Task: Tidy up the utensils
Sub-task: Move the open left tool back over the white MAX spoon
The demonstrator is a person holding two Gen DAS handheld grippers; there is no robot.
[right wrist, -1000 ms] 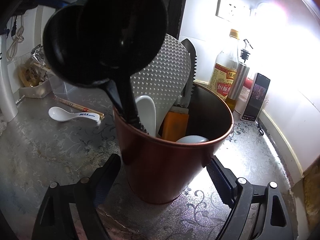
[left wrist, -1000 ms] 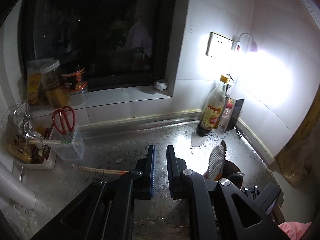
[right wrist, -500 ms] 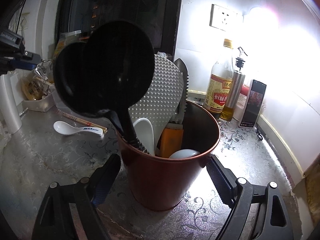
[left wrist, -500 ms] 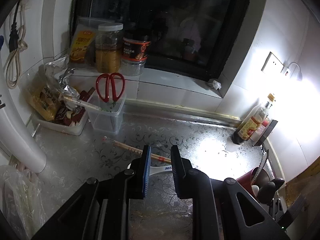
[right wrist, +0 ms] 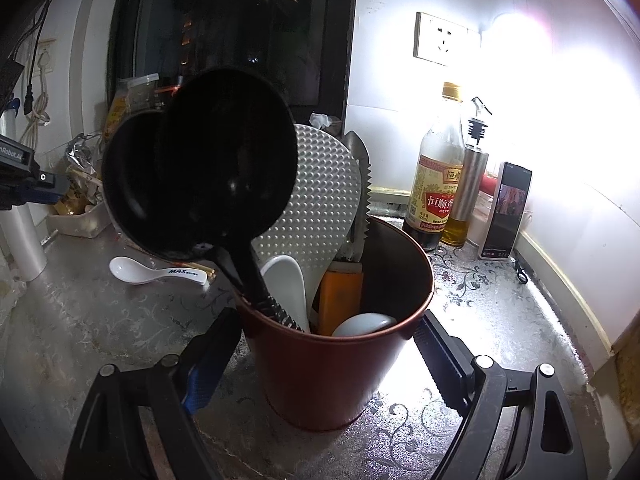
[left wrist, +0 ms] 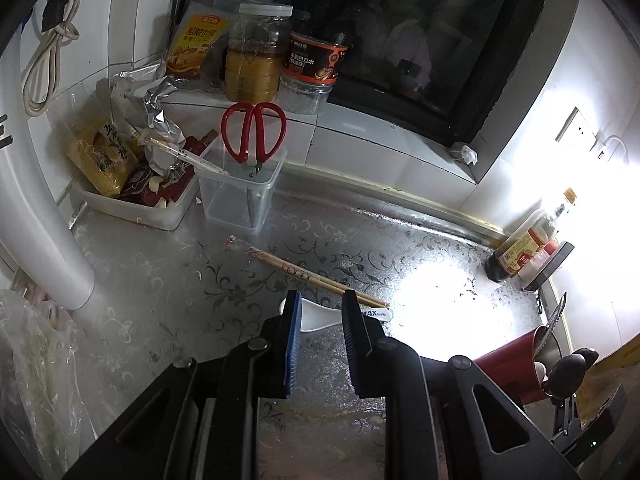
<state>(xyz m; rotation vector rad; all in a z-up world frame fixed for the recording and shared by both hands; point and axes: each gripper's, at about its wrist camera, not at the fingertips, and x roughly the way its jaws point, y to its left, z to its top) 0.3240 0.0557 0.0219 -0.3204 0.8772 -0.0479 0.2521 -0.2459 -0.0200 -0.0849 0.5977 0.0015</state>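
Left wrist view shows the left gripper (left wrist: pixel 319 308) poised over the white spoon (left wrist: pixel 320 316), which lies flat on the bench (left wrist: pixel 168 280) with its bowl to the left and its handle to the right. The jaws stand slightly apart, having just been opening; the spoon shows in the gap beyond the tips and the pads do not press on it. A pair of wooden chopsticks (left wrist: pixel 312 276) lies just beyond the spoon.

Right wrist view shows the right gripper (right wrist: pixel 324 344) clamped on the red utensil holder (right wrist: pixel 332 376), one pad against each side wall. The holder stands upright at the near right of the bench and already carries two black ladles (right wrist: pixel 208 168), a dotted white rice paddle (right wrist: pixel 324 196), a serrated knife (right wrist: pixel 362 184) and a white spoon head.

Step in hand, as judged: pickup of the loose spoon for transfer to the holder. The next move calls for lowering the left gripper until the pads straddle the narrow handle, closing firmly, then lifting clear of the chopsticks. The glazed handle is likely slippery, and the chopsticks remain to be collected afterwards.

Readable writing: "MAX" in blue on the spoon handle. The dark sauce bottle (right wrist: pixel 434 188) at the far right carries a red and yellow label in Chinese characters. Red scissors (left wrist: pixel 254 132) stand in a clear container at the far left.
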